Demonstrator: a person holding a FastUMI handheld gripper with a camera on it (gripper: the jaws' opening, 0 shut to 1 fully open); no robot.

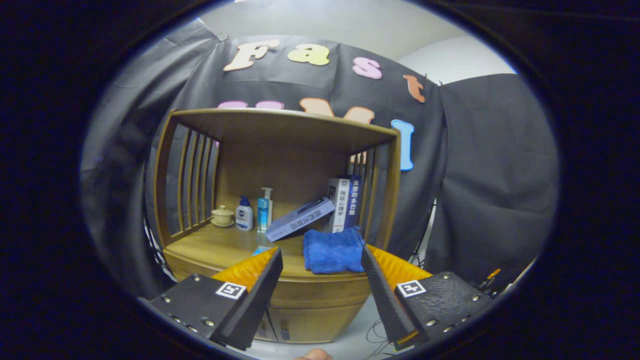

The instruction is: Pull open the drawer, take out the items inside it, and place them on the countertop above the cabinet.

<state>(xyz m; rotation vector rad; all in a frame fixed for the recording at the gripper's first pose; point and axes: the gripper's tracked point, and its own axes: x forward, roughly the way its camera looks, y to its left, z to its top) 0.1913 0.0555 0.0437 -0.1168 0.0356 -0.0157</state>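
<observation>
The two-finger gripper (321, 260) stands with its fingers spread wide apart and nothing between them, raised in front of a brown wooden cabinet (280, 150) with slatted sides and a roofed open shelf. The cabinet's wooden countertop (220, 245) lies just ahead of and beyond the fingertips, and the closed wooden drawer front (320, 290) runs below its near edge, showing in the gap between the two fingers; the drawer is still shut and its contents cannot be seen. Under the drawer, lower cabinet doors (305, 325) show between the finger bases. On the countertop, a folded blue towel (334, 250) sits near the front edge, between the fingertips and closer to the right one. Just behind it a grey-blue book (300, 219) lies tilted, leaning towards the right, and two upright books (346, 202) stand at the far right against the slats. To the left of the tilted book stand a light-blue pump bottle (264, 210) and, just beside it, a white bottle with a dark-blue cap (244, 215). Farther left, near the left slats, a small cream lidded cup on a saucer (222, 216) rests. A small light-blue item (261, 250) peeps out at the left fingertip, too hidden to identify.
</observation>
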